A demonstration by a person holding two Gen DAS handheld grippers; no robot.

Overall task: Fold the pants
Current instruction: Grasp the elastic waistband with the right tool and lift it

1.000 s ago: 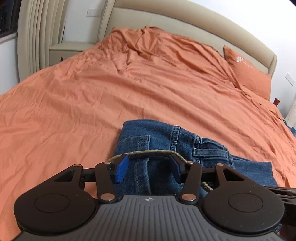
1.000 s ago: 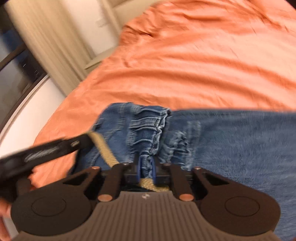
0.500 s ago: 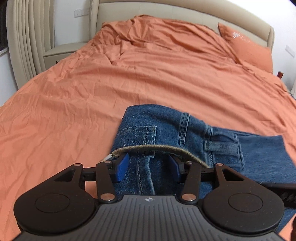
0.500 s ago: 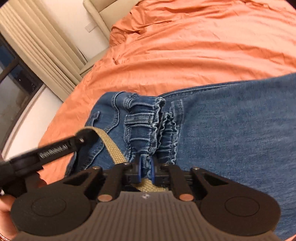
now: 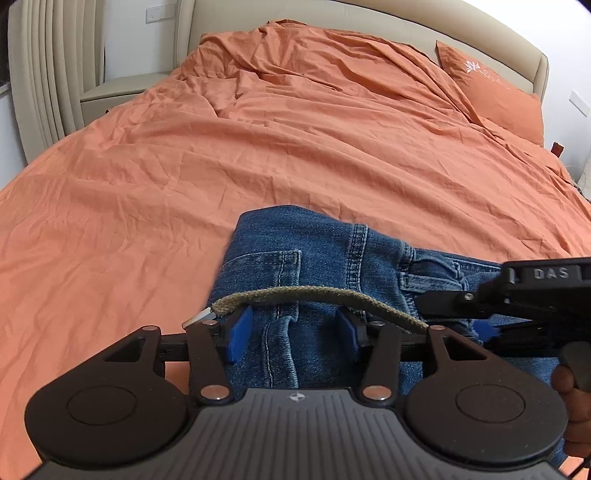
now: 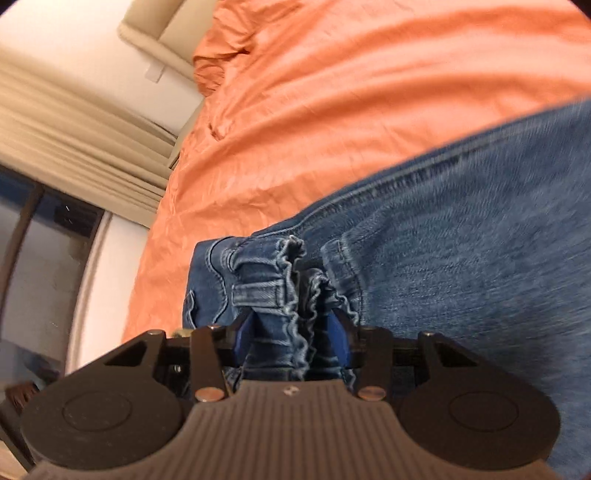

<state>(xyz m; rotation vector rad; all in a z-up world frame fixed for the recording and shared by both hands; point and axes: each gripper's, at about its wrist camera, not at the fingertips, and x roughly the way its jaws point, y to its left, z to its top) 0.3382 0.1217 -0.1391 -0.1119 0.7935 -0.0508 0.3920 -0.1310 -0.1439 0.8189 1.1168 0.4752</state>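
Blue jeans (image 5: 317, 251) lie on the orange bed sheet (image 5: 258, 147), waist end toward me. A tan woven belt (image 5: 317, 293) arches across the waist just beyond my left gripper (image 5: 292, 334). That gripper stands open, a denim seam fold lying loose between its blue pads. In the right wrist view the jeans (image 6: 461, 221) spread to the right, blurred by motion. My right gripper (image 6: 291, 338) is low over the bunched, frilled waistband (image 6: 291, 280). Its jaws are opening, with the waistband between the pads and no longer squeezed.
An orange pillow (image 5: 495, 96) lies at the far right by the beige headboard (image 5: 332, 14). A nightstand (image 5: 122, 88) and curtain (image 5: 44, 74) stand left of the bed. A hand (image 5: 569, 391) is at the right edge. Wrinkled sheet stretches beyond the jeans.
The right gripper's jaws, shut on the waistband before, now stand apart; it rolled and sank toward the jeans. Its black body has come into the left wrist view. The left gripper barely moved.
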